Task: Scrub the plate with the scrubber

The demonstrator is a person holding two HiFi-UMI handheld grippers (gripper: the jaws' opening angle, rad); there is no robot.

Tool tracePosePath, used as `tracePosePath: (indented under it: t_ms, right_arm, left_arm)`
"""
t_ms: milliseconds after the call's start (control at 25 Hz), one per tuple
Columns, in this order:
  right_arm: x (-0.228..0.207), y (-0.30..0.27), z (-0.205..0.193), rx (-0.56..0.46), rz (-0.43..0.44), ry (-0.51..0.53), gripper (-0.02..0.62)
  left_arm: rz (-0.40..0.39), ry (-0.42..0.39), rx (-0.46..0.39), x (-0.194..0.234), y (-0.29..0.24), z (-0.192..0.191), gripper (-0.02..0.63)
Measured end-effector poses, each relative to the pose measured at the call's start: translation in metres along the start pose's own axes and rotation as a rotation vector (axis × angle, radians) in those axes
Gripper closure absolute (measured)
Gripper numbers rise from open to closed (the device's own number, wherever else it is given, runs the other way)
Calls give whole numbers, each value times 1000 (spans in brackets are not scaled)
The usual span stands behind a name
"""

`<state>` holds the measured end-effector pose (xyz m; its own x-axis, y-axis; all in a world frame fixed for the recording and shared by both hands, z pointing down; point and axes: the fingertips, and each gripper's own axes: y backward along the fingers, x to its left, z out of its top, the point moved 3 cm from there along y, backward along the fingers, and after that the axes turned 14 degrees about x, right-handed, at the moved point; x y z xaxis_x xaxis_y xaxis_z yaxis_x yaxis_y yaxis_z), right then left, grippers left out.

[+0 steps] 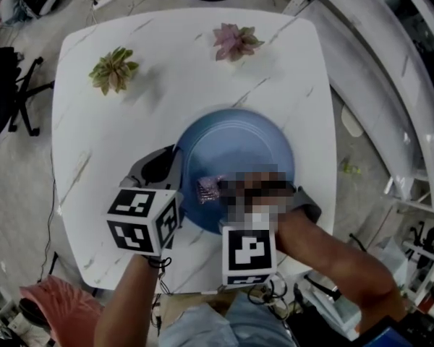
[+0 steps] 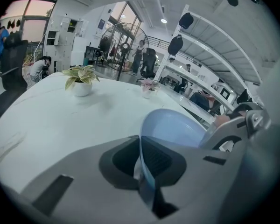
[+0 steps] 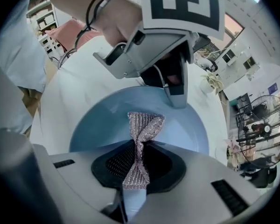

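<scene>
A blue plate (image 1: 239,147) lies on the white marble table (image 1: 116,143), near its front edge. My left gripper (image 1: 172,173) is shut on the plate's left rim; in the left gripper view the thin blue rim (image 2: 147,171) is pinched between the dark pads of that gripper (image 2: 141,158). My right gripper (image 1: 226,191) is shut on a silvery-pink mesh scrubber (image 1: 207,190) that rests over the plate's near-left part. In the right gripper view the scrubber (image 3: 144,124) fans out from the shut jaws of that gripper (image 3: 137,155) over the plate (image 3: 95,125), with the left gripper (image 3: 170,76) just beyond.
Two small potted plants stand at the far side, a green one (image 1: 113,69) on the left and a pinkish one (image 1: 235,42) on the right. An office chair (image 1: 11,92) stands left of the table, white railing (image 1: 390,71) on the right.
</scene>
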<state>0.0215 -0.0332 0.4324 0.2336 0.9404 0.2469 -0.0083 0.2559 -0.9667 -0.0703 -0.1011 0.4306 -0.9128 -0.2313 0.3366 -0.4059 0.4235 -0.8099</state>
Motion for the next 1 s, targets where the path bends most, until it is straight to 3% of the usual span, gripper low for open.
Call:
tracePosePath:
  t_ms: [240, 560, 800, 1000]
  right_arm:
    - [7, 1, -21, 2, 62, -54, 518]
    - [-10, -7, -55, 72, 75, -142, 518]
    - [-39, -15, -62, 107, 34, -202, 518]
    - [-52, -17, -45, 96, -18, -181, 517]
  left_arm:
    - [3, -1, 0, 0, 0, 0, 589]
    - [3, -5, 1, 0, -1, 0, 589]
    - [2, -3, -2, -1, 0, 0, 589]
    - [12, -4, -6, 0, 0, 0, 589]
